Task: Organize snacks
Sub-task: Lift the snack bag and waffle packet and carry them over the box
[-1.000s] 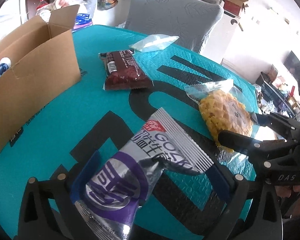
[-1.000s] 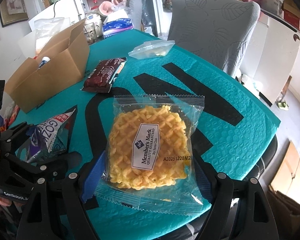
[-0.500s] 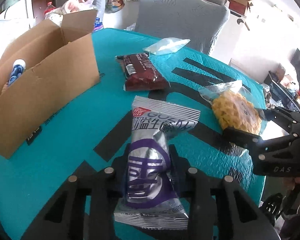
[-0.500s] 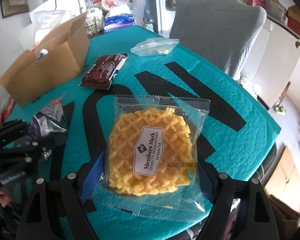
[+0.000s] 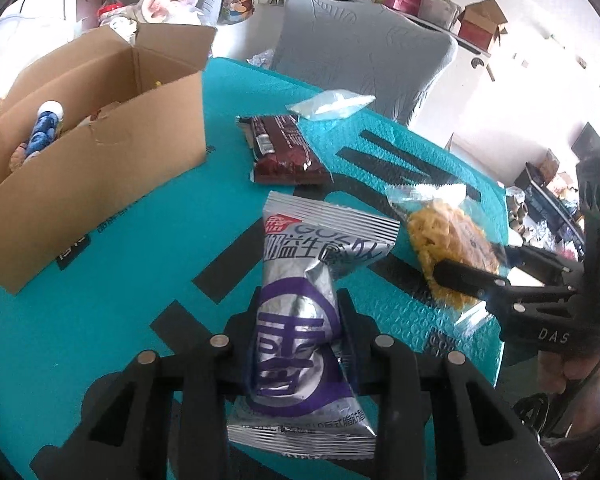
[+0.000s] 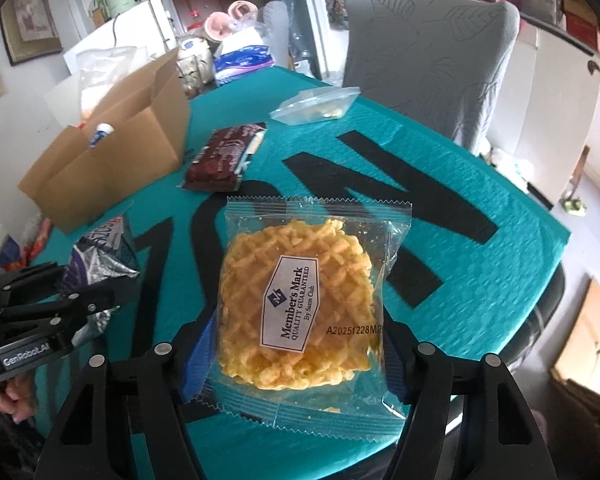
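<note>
Teal bubble-wrap sheeting [image 6: 480,280] with wide black letters covers the table, and a grey chair [image 6: 428,52] stands behind it at the top of both views, with cluttered shelves and boxes beyond.

Seen from the left wrist, the left gripper [image 5: 298,312] at bottom centre is clenched on a silver and purple packet [image 5: 300,320]; the two jaws press into its sides and the foil is pinched in at the waist. The packet's top end sticks out past the fingertips toward the middle of the frame. From the right wrist the same gripper [image 6: 96,288] shows at the left edge, with the crumpled packet [image 6: 100,256] in it.

At bottom centre of the right wrist view, the right gripper [image 6: 300,340] has its jaws on either side of a clear bag of yellow waffle crisps [image 6: 300,304] with a white label. Its jaws have just been closing, with the bag between them; the blue pads look to be at the wrapper's edges, but I cannot tell whether they press on it. In the left wrist view that gripper [image 5: 472,264] sits at the right, over the waffle bag [image 5: 448,236].

An open cardboard box [image 5: 100,160] takes up the upper left, with a blue and white tube [image 5: 46,128] standing in it. A dark red bar [image 5: 288,152] lies at upper centre, and a clear zip bag [image 5: 332,104] lies just beyond it, near the chair.
</note>
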Tool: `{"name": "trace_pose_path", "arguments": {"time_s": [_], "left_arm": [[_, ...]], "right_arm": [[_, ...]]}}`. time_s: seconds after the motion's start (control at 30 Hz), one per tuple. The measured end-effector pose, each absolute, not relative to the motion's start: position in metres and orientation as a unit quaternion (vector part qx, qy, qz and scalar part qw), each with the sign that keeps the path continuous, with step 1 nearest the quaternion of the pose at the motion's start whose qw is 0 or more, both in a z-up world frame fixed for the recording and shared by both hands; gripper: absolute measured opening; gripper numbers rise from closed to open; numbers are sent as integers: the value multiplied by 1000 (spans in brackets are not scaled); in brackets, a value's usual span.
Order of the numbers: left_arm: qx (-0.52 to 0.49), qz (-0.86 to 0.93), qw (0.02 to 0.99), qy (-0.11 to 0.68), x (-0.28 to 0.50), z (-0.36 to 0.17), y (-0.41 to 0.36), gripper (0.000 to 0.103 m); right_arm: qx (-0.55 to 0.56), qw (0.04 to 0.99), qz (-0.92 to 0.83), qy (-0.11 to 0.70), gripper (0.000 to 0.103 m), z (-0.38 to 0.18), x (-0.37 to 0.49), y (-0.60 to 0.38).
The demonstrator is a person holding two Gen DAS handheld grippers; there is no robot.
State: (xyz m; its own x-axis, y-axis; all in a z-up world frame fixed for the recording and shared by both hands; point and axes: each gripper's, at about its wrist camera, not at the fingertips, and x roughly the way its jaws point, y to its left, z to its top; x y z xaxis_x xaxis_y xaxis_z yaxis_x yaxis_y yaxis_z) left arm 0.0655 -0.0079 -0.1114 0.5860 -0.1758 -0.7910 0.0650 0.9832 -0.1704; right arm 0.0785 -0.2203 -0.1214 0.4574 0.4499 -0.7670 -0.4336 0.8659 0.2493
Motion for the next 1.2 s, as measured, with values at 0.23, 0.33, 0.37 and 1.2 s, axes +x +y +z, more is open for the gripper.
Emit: {"name": "trace_pose_path", "arguments": {"time_s": [0.23,0.33,0.37,1.2], "left_arm": [[-60,-63,900,428,59,-92,0,33],[-62,-55,908,410,56,-79,5,33],[-63,-50,912,401,55,-75,7,33],[-80,44,961,259,72,22,95,33]], "right_arm": [[37,845,297,443,70,-110,72,-211],[35,846,311,432,69,-99,69,-204],[36,845,319,428,69,-95,68,-202],[-29,848,437,298,70,11,87,-113]]}}
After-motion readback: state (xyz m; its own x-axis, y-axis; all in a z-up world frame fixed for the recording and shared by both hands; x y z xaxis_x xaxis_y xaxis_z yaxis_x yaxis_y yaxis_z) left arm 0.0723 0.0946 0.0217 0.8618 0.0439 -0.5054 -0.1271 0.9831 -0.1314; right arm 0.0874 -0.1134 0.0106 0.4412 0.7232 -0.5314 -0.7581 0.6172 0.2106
